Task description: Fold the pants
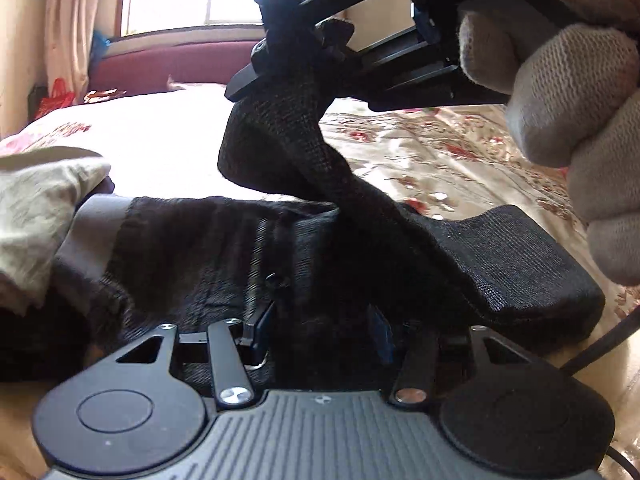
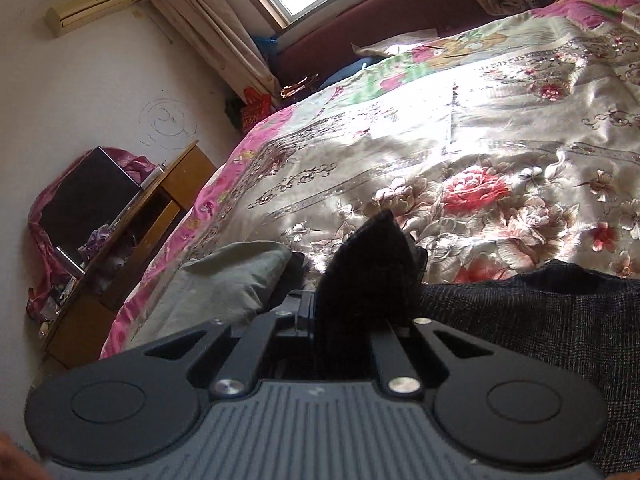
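The dark woven pants [image 1: 192, 256] lie bunched across the floral bedspread [image 1: 460, 152]. In the left wrist view my left gripper [image 1: 320, 320] is sunk in a thick bundle of them, and fabric fills the gap between its jaws. A twisted strip rises from there to my right gripper [image 1: 304, 68], held above by a gloved hand [image 1: 568, 92]. In the right wrist view my right gripper [image 2: 356, 304] is shut on a fold of the pants [image 2: 372, 264] that sticks up past the tips. More of the pants [image 2: 540, 312] lies to the right.
A pale crumpled cloth [image 1: 36, 216] lies at the left beside the pants, also the pale cloth [image 2: 228, 280]. A wooden desk [image 2: 132, 232] with clutter stands left of the bed, against the wall. A dark red headboard [image 2: 380, 20] and a window lie beyond. A black cable [image 1: 600, 344] hangs at the right.
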Motion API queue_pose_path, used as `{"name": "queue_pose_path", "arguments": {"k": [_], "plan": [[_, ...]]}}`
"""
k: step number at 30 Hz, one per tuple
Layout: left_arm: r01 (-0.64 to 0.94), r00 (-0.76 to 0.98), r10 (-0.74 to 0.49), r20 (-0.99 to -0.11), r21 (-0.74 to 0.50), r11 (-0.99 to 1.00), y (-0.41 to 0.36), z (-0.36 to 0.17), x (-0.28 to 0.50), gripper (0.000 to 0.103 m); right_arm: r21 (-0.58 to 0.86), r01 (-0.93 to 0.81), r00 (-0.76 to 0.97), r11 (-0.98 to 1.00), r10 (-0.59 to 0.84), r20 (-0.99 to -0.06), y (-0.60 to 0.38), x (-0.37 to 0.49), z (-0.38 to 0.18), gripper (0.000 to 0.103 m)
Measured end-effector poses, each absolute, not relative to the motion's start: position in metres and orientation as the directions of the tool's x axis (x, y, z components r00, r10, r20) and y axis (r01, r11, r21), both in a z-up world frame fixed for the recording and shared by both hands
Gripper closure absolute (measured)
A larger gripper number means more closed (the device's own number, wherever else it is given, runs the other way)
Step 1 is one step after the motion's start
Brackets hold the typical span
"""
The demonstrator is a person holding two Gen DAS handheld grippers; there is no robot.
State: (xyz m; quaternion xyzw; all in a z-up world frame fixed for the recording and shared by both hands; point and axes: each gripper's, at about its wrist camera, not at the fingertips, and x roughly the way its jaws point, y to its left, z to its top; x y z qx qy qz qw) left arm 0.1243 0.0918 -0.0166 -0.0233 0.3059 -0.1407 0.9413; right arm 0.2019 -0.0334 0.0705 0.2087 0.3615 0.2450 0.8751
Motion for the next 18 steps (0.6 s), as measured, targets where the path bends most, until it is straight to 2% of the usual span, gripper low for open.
{"name": "queue_pose_path", "arguments": {"k": [3,7,10,18], "plan": [[0.243,0.765,-0.329,-0.553,-0.225,0.944,0.11,-0.022,0.121,0.04,0.503,-0.32,0.594,0.803,0.583,-0.554,0.001,0.204,0.062,0.096],[0.268,0.787,-0.276,-0.552,-0.098,0.959,0.099,-0.027,0.113,0.041,0.399,-0.361,0.602,0.843,0.537,-0.591,0.031,0.202,0.045,0.096],[0.287,0.803,-0.242,-0.545,-0.002,0.958,0.088,-0.03,0.104,0.039,0.405,-0.361,0.563,0.84,0.542,-0.624,0.041,0.206,0.034,0.095],[0.288,0.801,-0.284,-0.527,-0.077,0.955,0.102,-0.035,0.103,0.036,0.339,-0.392,0.578,0.855,0.516,-0.632,0.06,0.207,0.031,0.092]]}}
